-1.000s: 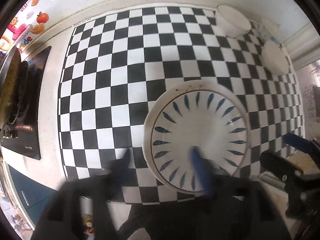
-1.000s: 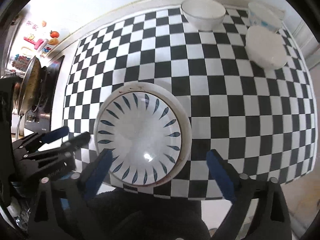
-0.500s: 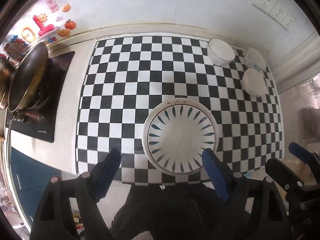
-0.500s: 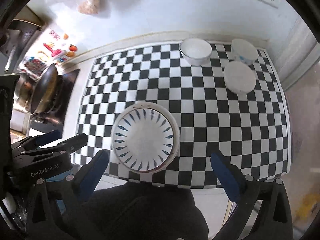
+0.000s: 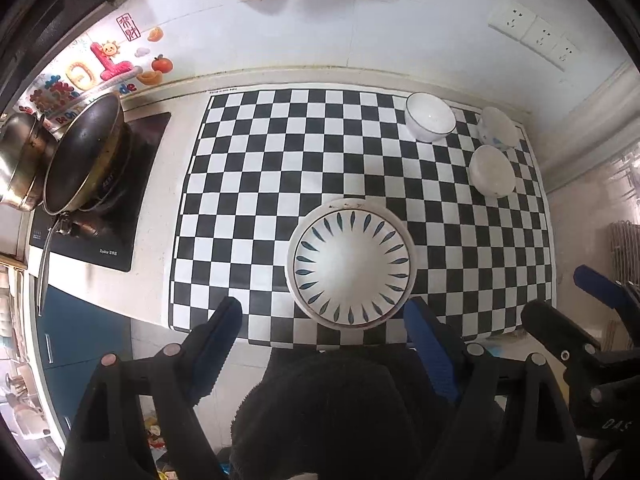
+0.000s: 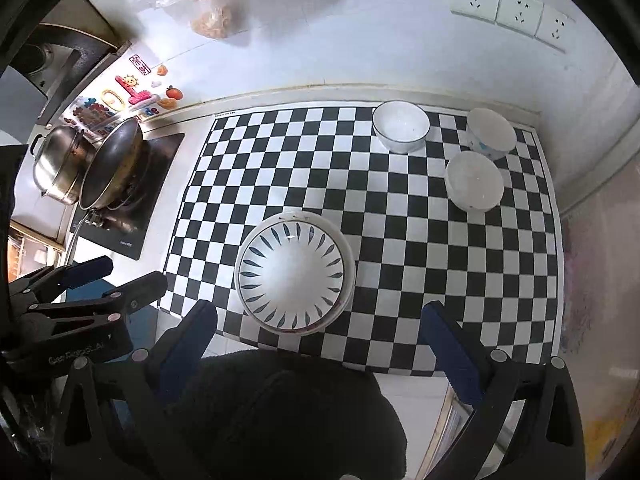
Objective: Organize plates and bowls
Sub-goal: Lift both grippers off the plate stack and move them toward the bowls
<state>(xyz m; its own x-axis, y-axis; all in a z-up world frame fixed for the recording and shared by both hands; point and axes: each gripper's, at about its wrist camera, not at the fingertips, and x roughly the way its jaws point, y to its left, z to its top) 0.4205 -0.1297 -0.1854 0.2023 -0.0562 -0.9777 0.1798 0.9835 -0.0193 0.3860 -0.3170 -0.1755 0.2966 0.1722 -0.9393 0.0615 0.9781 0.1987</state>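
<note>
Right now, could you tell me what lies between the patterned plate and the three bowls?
Only bare checkered mat separates the plate from the bowls; both wrist views show it.

The plate (image 5: 351,263) looks like glazed ceramic, glossy white with painted blue leaf strokes, and the three bowls (image 5: 430,122) share that smooth sheen. Under them the checkered mat (image 5: 256,184) is flat and faintly shiny (vinyl, perhaps). At far left, the steel pot (image 6: 60,170) gleams beside a dull, dark wok (image 5: 86,156).

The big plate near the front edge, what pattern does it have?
White plate with a ring of dark blue leaf-shaped strokes pointing inward; clearest in the right wrist view.
</note>
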